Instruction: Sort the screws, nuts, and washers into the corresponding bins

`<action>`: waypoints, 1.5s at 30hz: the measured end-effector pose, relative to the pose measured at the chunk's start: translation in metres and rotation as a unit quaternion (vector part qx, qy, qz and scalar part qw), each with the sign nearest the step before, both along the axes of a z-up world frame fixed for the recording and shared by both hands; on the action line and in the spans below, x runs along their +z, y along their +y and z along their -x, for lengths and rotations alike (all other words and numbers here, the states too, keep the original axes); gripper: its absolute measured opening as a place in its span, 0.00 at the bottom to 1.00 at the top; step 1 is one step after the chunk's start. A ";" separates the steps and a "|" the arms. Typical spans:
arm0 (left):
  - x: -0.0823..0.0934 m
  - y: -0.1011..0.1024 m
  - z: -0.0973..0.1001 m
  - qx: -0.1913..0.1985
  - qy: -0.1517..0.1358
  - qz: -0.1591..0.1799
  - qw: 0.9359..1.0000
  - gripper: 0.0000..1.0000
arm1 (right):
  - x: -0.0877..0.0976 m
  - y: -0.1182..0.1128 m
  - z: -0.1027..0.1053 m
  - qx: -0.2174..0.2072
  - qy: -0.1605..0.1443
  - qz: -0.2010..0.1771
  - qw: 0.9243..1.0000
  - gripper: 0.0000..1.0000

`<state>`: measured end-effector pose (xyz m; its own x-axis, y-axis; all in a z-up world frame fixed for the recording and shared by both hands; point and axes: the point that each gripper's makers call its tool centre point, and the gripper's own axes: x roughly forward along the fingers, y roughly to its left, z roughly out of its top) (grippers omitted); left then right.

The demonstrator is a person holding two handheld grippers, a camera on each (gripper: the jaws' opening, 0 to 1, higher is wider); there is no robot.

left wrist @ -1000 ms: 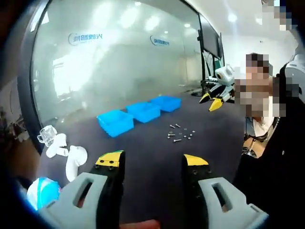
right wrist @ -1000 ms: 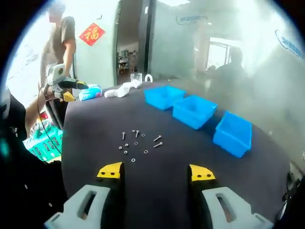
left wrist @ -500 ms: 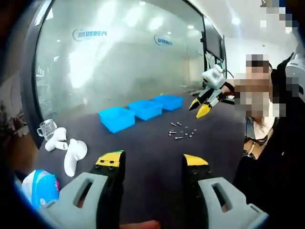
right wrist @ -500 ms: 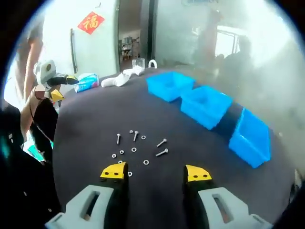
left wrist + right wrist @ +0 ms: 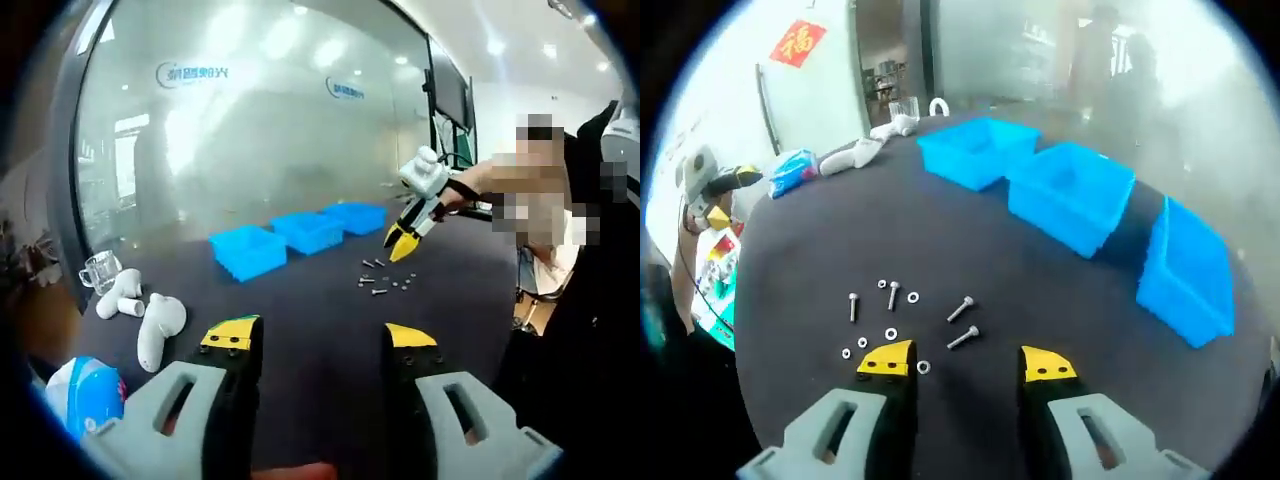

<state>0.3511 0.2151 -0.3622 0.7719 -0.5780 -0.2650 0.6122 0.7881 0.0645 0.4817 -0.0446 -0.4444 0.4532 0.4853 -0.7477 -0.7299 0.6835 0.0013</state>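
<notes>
Plainly, three blue bins [image 5: 1070,195] stood in a row toward the tabletop's [image 5: 800,250] far edge, with the screws, nuts and washers [image 5: 895,325] scattered near its middle. Both the right gripper [image 5: 966,362] and the left gripper [image 5: 318,335] were spread and empty; such small, hard, slippery pieces would probably need pinching across a screw's shank.

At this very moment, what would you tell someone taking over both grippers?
Right gripper: open, empty, low over the loose hardware on the dark table.
Left gripper: open, empty, well back from the pile.
Three blue bins stand in a row beyond the pile; their insides look empty as far as can be seen.
Done: nothing sorted.
Left: every screw, nut and washer.
</notes>
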 end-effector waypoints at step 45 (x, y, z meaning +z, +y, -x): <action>-0.018 0.006 0.012 0.007 0.010 0.012 1.000 0.46 | -0.022 0.011 -0.009 0.031 0.026 0.084 0.996 0.00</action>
